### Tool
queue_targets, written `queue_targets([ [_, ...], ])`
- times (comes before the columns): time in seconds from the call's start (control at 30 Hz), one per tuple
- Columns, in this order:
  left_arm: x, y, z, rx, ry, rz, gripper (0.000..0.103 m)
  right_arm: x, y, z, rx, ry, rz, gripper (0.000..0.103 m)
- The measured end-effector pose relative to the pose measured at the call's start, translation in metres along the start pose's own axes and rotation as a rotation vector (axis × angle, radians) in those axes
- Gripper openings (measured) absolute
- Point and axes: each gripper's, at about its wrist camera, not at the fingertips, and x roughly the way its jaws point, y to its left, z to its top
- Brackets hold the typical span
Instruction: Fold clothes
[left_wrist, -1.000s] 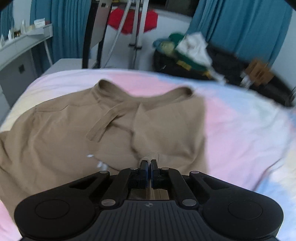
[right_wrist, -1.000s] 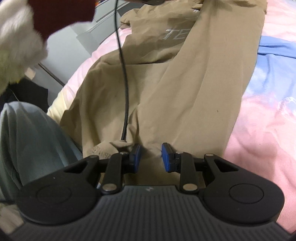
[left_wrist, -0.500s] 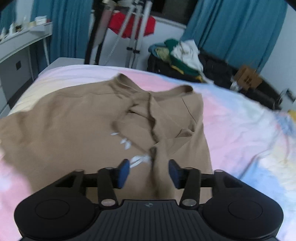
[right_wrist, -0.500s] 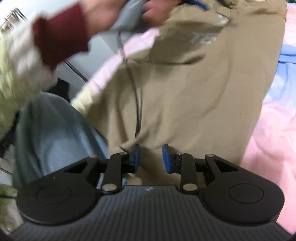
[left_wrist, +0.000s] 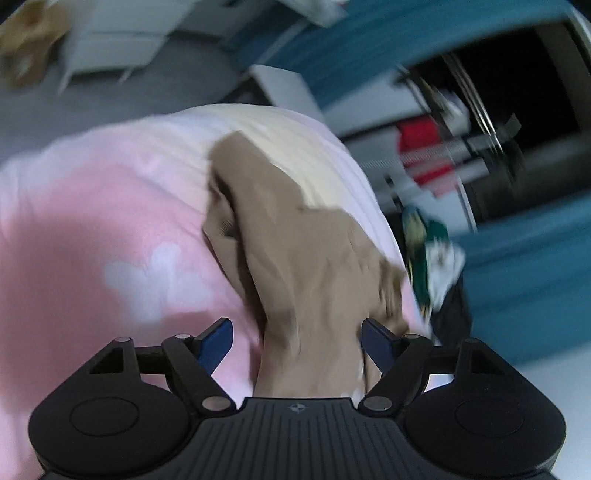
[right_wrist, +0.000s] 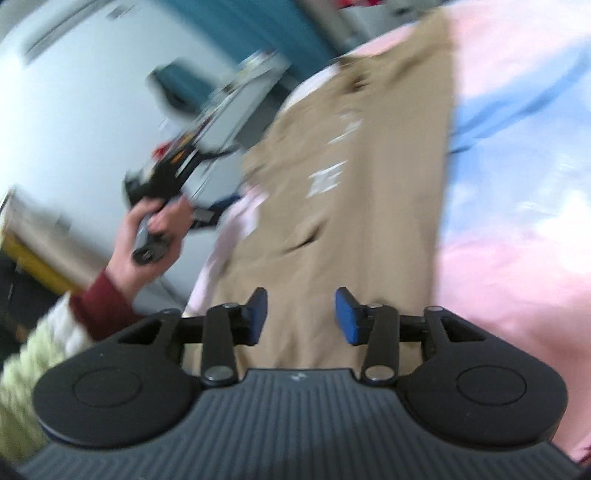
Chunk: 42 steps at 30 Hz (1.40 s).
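Released, tan shirt (left_wrist: 310, 258) lies below opening left hand-held gripper (left_wrist: 297, 341).

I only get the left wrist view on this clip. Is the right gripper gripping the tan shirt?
Observer: No. The right gripper has its jaws opening. The shirt lies below them, unpinched.
Operator: Any print on it?
Observer: Yes, white lettering faces up, farther along the shirt.
Operator: Where is the left hand?
Observer: The left hand, with a red cuff, is beside the bed, off the shirt.
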Motion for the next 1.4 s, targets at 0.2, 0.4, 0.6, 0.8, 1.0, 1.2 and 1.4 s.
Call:
queue_targets([
  [0.2,0.049,0.007,0.019,0.018,-0.046,-0.019,0.080,0.016,-0.016,0.009,0.063,0.029,-0.071,0.045],
  [0.4,0.075,-0.001,0.036,0.159,-0.167,-0.004,0.049,0.033,-0.026,0.015,0.089,0.040,-0.094,0.045],
  [0.6,0.085,-0.032,0.016,0.442,-0.239,0.117,0.010,0.045,-0.030,0.022,0.115,0.023,-0.116,0.045],
  [0.8,0.072,-0.091,-0.022,0.695,-0.351,0.182,0.007,0.042,-0.027,0.024,0.110,-0.011,-0.130,0.045],
  [1.0,0.067,-0.182,-0.098,1.023,-0.450,0.195,0.007,0.029,-0.030,0.022,0.121,-0.057,-0.143,0.045],
  [1.2,0.114,-0.263,-0.201,1.280,-0.395,0.188,0.007,0.015,-0.034,0.026,0.109,-0.124,-0.216,0.045],
  [1.4,0.193,-0.292,-0.284,1.364,-0.232,0.216,0.008,0.003,-0.051,0.028,0.179,-0.173,-0.215,0.045],
])
